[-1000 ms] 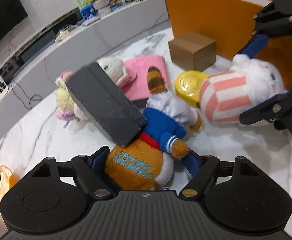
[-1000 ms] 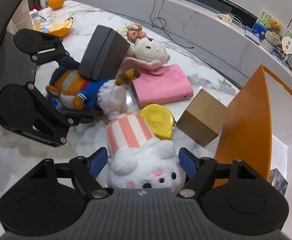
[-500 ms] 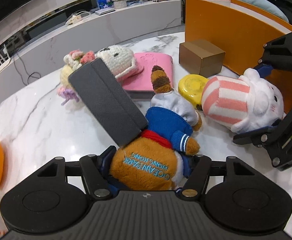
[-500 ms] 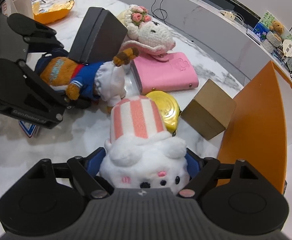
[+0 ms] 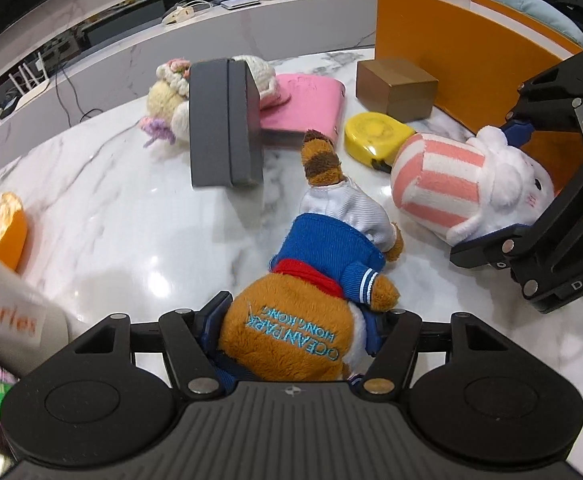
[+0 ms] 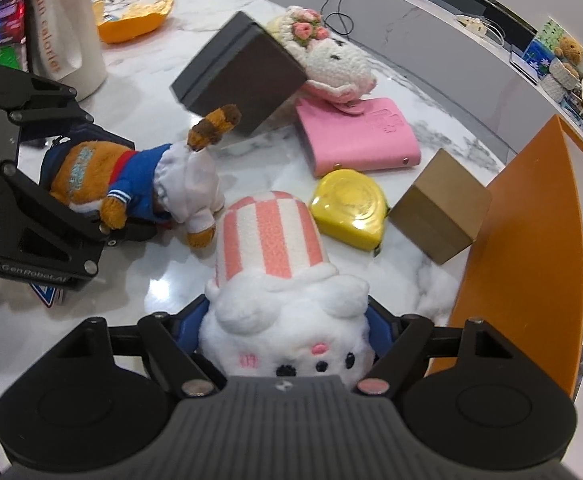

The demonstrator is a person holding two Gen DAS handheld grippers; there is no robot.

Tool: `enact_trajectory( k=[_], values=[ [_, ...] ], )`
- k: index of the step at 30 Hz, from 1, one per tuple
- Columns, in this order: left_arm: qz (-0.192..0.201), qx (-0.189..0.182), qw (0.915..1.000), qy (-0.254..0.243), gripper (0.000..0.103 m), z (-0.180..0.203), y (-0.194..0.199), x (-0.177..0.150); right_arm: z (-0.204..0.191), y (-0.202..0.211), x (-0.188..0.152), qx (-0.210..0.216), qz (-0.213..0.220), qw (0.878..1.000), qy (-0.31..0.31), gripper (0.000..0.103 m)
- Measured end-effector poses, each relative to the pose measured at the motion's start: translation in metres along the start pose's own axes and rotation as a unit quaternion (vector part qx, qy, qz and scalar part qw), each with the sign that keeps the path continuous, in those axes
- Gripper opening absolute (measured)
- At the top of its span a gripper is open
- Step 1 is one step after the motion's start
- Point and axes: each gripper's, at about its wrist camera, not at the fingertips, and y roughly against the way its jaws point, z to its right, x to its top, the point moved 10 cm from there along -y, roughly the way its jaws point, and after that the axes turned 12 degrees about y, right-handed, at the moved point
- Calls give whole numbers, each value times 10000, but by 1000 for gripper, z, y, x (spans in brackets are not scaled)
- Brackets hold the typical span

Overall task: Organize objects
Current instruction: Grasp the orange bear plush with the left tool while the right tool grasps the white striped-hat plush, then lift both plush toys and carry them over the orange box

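The left gripper (image 5: 291, 332) pinches a brown plush animal in a blue sailor jacket (image 5: 315, 280) by its head, low over the white marble table (image 5: 139, 240). The right gripper (image 6: 287, 332) squeezes a white plush with a pink-striped body (image 6: 271, 248). Both should probably lift straight up. The orange box wall (image 6: 531, 216) stands just right; a tilted dark grey box (image 5: 223, 128) lies ahead.

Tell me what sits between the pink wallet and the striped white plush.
The yellow tape measure lies between the pink wallet and the striped white plush held in the right tongs. The right wrist view shows it best.
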Motion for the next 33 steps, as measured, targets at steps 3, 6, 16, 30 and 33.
enact_trajectory(
  k=[3, 6, 16, 30, 33],
  values=[
    [-22, 25, 9999, 115, 74, 3, 7, -9, -8, 5, -5, 90, -6, 10000, 39, 79],
    [-43, 59, 9997, 214, 74, 7, 11, -15, -13, 8, -8, 151, -6, 9999, 47, 78],
    [-132, 3, 9994, 322, 73, 19, 23, -25, -10, 27, -11, 176, 179, 9996, -99, 77],
    [-37, 36, 9996, 281, 72, 35, 43, -19, -4, 54, -13, 128, 455, 9987, -171, 77],
    [25, 23, 9996, 266, 72, 40, 47, -16, -1, 60, -14, 109, 527, 9983, -209, 77]
  ],
)
